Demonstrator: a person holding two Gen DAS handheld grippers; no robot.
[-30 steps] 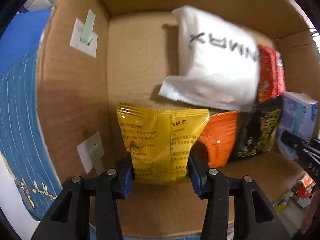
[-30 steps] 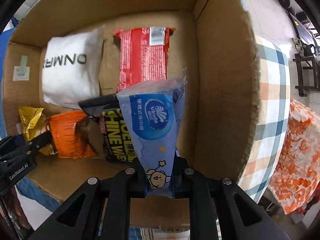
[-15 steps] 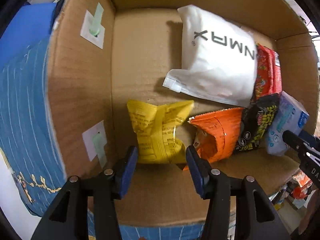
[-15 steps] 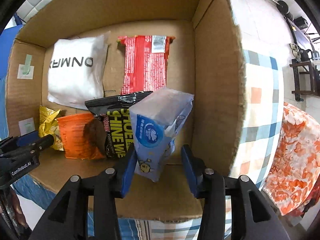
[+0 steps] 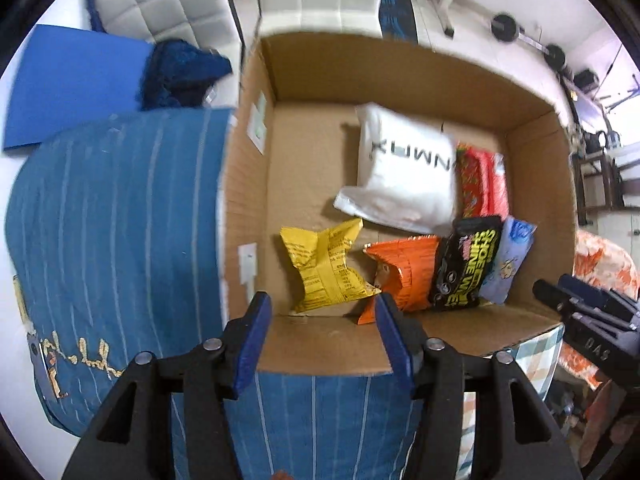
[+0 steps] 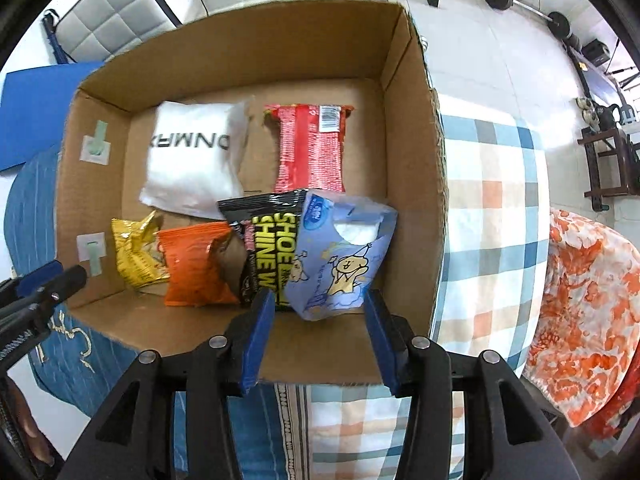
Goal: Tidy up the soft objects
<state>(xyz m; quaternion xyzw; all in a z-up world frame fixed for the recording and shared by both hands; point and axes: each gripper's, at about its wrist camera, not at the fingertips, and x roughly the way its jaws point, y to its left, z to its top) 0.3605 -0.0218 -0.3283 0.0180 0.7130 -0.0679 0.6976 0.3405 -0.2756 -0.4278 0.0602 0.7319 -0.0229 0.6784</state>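
Left claw (image 5: 322, 322): jaws standing apart, just been opening, gripping nothing, hanging above yellow packet (image 5: 326, 266) at lower centre. Right claw (image 6: 320, 316): likewise parted, empty, above blue tissue pack (image 6: 340, 256). Both lying inside cardboard box (image 6: 412, 160) beside orange packet (image 6: 196, 264).

Both hand-held grippers released packets, lifted clear

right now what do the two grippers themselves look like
Both match: the left gripper and the right gripper each have two flat blue pads on black angular plastic fingers, joined by black linkage arms with round silver pivot screws. In the left wrist view, the right gripper's side carries white lettering, only partly readable. No cables or sleeves are visible.
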